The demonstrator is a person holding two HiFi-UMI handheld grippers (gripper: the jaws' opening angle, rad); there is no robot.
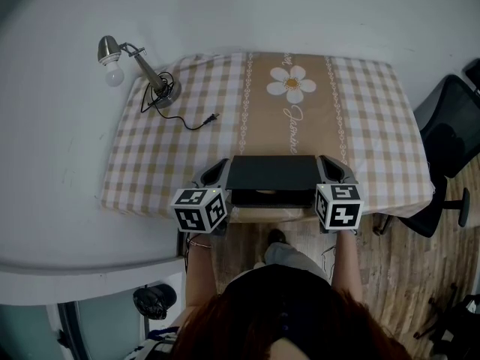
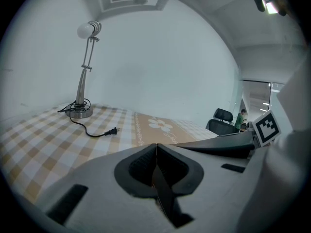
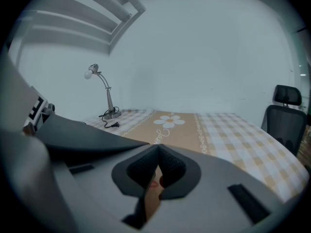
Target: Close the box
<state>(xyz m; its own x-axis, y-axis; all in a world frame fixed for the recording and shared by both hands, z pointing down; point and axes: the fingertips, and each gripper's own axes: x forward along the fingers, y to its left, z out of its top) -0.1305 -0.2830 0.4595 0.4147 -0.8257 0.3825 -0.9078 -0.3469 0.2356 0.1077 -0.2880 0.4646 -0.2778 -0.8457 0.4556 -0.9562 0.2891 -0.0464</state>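
We see the box [image 1: 271, 172] on the checked tablecloth [image 1: 375, 118], well apart from the desk lamp [image 1: 139, 66], at the table edge farthest from the lamp and nearest us. Its dark lid is tilted, with a gap showing beneath it on our side.

Our left gripper [image 1: 217, 169] sits at the end of the box nearer the lamp. In the left gripper view its jaws are clenched, with a thin dark edge of the box pinched between them [image 2: 156, 152]. Our right gripper [image 1: 330, 167] sits at the end of the box farther from the lamp. Its jaws are pressed together on a thin brown cardboard flap of the box [image 3: 156, 161].

The lamp's black cord [image 1: 196, 122] trails from its base toward the box and ends in a plug lying between the two.
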